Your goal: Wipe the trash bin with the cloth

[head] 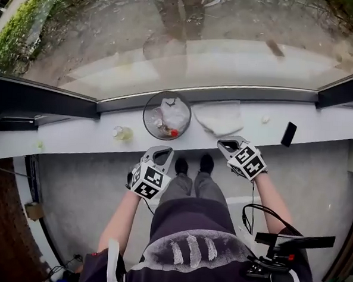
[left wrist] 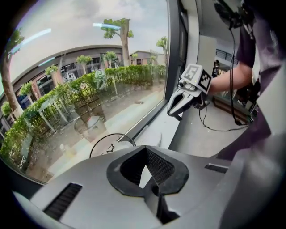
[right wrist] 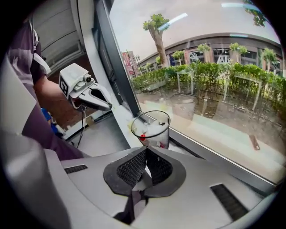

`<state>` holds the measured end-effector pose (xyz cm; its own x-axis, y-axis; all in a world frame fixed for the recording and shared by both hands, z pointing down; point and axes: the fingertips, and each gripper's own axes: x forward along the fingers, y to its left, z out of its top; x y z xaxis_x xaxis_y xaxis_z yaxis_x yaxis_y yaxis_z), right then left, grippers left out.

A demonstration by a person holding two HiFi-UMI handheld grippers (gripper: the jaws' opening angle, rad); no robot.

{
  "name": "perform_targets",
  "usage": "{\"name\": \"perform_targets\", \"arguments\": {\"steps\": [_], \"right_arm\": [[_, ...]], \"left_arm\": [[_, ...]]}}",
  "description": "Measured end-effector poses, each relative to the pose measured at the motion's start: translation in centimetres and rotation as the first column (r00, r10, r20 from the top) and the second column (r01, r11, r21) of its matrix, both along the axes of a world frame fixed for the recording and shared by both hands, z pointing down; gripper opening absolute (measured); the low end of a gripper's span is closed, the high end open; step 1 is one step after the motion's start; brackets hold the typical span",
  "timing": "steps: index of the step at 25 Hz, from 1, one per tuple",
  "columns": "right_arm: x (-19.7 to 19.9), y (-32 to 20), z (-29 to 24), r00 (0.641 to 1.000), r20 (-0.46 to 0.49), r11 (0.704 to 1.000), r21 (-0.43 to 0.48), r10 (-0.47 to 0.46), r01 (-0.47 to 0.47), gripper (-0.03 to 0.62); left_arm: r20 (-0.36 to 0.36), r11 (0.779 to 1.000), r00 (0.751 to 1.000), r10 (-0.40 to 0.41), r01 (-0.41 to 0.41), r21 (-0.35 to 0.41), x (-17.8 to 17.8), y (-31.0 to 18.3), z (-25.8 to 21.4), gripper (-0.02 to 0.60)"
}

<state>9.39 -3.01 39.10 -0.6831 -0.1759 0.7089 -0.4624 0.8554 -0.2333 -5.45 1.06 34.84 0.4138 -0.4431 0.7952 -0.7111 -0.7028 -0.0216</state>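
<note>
A clear round trash bin (head: 166, 116) holding crumpled white litter and a red scrap stands on the white window ledge (head: 75, 138). To its right lies a white cloth (head: 218, 117), flat on the ledge. Both grippers hang over the floor, short of the ledge. My left gripper (head: 160, 149) is just below the bin, its jaws shut and empty. My right gripper (head: 226, 144) is below the cloth, also shut on nothing. In the left gripper view only the bin's rim (left wrist: 111, 139) shows past the closed tips (left wrist: 145, 150). The right gripper view has the bin (right wrist: 152, 129) straight beyond its closed tips (right wrist: 146, 150).
A black phone (head: 289, 133) lies on the ledge at the right. A small yellowish bottle (head: 122, 133) stands left of the bin, and a white scrap (head: 265, 119) lies near the glass. The window pane rises right behind the ledge. My feet (head: 193, 164) stand against it.
</note>
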Motion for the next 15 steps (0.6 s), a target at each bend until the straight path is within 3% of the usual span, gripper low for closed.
{"name": "perform_targets", "arguments": {"steps": [4,6,8,15], "right_arm": [[0.4,-0.8,6.6,0.995,-0.094,0.998,-0.059,-0.017,0.011,-0.006],[0.3,-0.4,10.7,0.989,-0.137,0.986,-0.164,-0.05,0.027,0.287],[0.5,-0.2,14.5,0.979,-0.193,0.975,-0.221,-0.066,0.022,0.294],[3.5,-3.9,23.6,0.922,-0.387,0.986,-0.164,-0.023,-0.044,0.321]], "left_arm": [[0.027,0.996,0.999,0.038,-0.036,-0.078,-0.7,-0.1,5.3,-0.008],[0.023,0.994,0.999,0.047,-0.045,-0.103,-1.1,-0.7,7.1,-0.008],[0.015,0.993,0.999,0.047,-0.045,-0.108,-1.4,-1.5,8.1,-0.008],[-0.096,0.998,0.995,0.025,-0.03,-0.055,-0.8,-4.4,7.7,-0.008]]}}
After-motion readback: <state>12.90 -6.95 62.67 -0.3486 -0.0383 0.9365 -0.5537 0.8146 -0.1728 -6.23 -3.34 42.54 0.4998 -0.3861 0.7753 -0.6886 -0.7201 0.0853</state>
